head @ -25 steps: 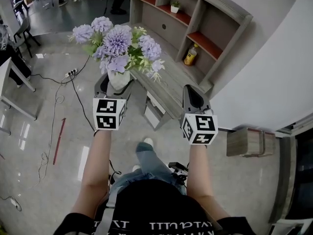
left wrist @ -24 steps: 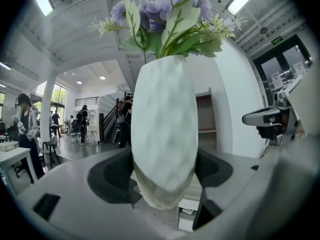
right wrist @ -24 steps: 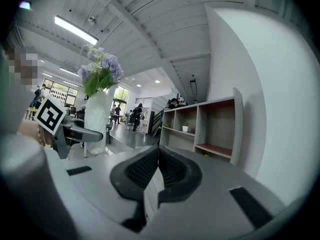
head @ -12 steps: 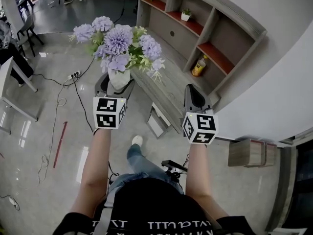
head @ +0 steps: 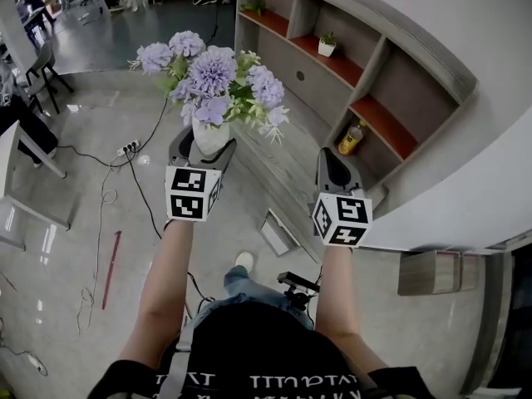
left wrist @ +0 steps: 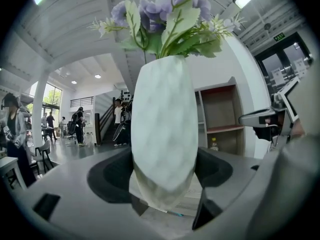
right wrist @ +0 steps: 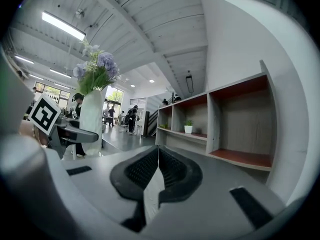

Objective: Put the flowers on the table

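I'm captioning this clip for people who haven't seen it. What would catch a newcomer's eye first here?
The purple flowers in a white vase, held up by the left tool, its jaws shut on the vase. Then the right tool beside it, shut and empty, and the grey shelf unit with red-brown shelves along the wall.
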Demonstrator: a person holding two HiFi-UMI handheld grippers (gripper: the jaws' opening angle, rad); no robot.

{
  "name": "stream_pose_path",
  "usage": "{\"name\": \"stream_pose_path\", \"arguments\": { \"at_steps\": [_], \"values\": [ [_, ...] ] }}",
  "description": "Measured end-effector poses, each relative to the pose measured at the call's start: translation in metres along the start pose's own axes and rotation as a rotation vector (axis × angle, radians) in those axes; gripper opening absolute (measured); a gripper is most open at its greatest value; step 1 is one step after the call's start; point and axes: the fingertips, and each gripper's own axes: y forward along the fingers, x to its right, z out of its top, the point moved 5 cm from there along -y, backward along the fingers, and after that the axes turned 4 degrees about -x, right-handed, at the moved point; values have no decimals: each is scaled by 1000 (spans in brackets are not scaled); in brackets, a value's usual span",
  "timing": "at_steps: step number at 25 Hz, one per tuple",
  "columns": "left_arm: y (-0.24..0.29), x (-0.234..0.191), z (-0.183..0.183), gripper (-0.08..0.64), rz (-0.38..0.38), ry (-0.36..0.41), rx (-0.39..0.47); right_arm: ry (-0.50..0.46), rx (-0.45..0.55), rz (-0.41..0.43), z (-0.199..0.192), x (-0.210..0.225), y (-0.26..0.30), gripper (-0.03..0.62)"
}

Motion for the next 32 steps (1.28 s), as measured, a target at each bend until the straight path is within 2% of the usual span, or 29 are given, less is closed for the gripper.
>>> {"name": "stream_pose_path", "arguments": {
  "at_steps": [5,9,12,21,29,32],
  "values": [
    [-11,0,-4,373,28,-8,-61,38,-23,50,-8,-1,2,17],
    [-11,-4,-6,373,80,-6,-72,64,-13,121,-19,-1,21,17],
    [-10,-4,-6,373,86,5,-72,68,-15,142,-21,-6,26,17],
    [-7,3,-1,373,-18,-16,-24,31,-26,127,-12,-25,12,17],
    [-3,1,0,373,-66,0,-15,9,-36,74,-9,-29,-1,17],
    [-3,6,1,373,-100,-17,-6,-6,-44,35,-3,-25,-13,17]
  ]
}}
